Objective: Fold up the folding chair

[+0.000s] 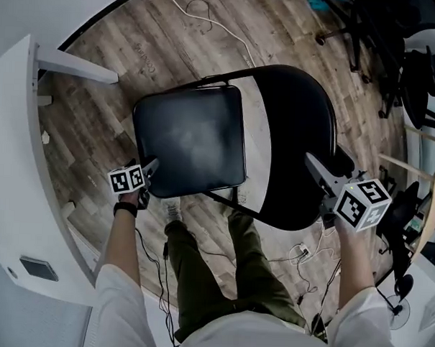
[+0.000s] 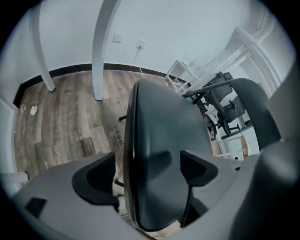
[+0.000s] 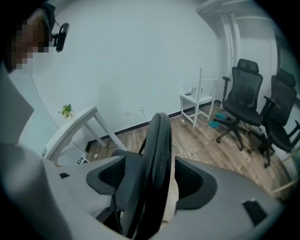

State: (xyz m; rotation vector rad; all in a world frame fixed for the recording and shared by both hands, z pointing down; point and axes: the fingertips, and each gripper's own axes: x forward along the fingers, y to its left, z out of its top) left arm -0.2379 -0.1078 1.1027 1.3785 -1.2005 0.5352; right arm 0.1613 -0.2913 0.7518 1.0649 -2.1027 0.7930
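the black folding chair (image 1: 204, 154) stands open on the wood floor (image 1: 97, 121), right in front of the person's legs (image 1: 198, 276). its seat (image 1: 183, 124) lies flat and its back (image 1: 298, 129) is on the right. the seat hides most of the thin frame under it. the left tongs (image 1: 151, 168) are at the seat's near left corner. their jaws are wide apart with the seat's edge between them, and a bit of floor shows in the gap. the right tongs (image 1: 313, 165) are at the back's near rim. their jaws are wide apart too, with the rim between them and a gap beside it. the office chairs (image 1: 395, 62) in the far corner are cut off.
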